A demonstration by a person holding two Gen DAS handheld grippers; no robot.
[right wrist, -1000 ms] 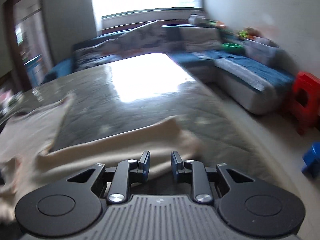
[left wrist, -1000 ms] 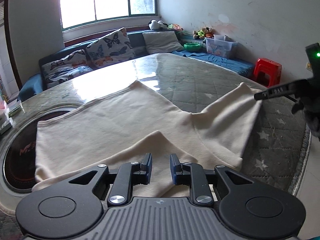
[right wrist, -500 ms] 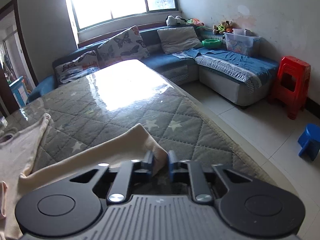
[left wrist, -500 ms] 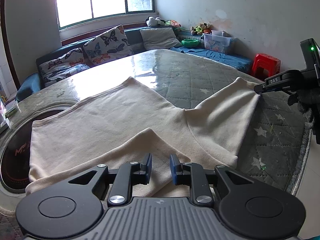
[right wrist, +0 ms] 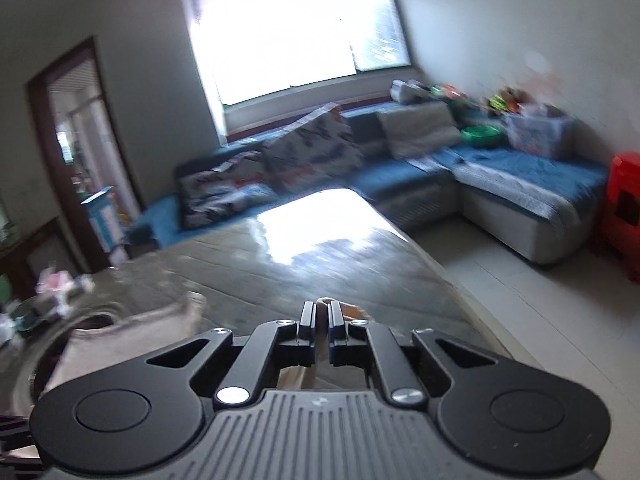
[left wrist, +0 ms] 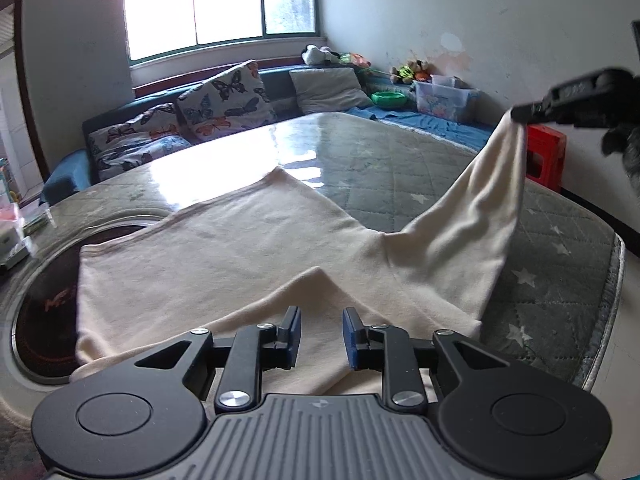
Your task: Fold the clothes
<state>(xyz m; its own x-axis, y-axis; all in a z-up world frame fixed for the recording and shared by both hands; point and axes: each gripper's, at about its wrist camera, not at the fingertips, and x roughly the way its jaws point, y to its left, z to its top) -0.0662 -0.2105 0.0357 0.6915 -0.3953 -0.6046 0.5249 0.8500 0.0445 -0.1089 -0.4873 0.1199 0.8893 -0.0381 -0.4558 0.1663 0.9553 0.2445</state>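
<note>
A cream long-sleeved garment (left wrist: 240,248) lies spread on the quilted grey-green table cover (left wrist: 400,168). Its near sleeve is folded across the body, and my left gripper (left wrist: 321,332) hovers over that fold with its jaws apart and opening a little; the pads press on nothing. My right gripper (left wrist: 518,114) is shut on the cuff of the other sleeve (left wrist: 480,200) and holds it up off the table at the right. In the blurred right wrist view, my right gripper (right wrist: 321,316) shows a sliver of cream cloth (right wrist: 325,301) pinched between its pads.
A dark round inset (left wrist: 44,300) shows in the table at the left, under the garment's hem. A blue sofa with butterfly cushions (left wrist: 224,100) runs along the far side. A red stool (left wrist: 546,152) stands past the table's right edge. Small items (left wrist: 16,220) sit at the far left.
My right gripper closed on the far sleeve's cuff and rose, lifting that sleeve off the table. My left gripper stayed over the folded near sleeve.
</note>
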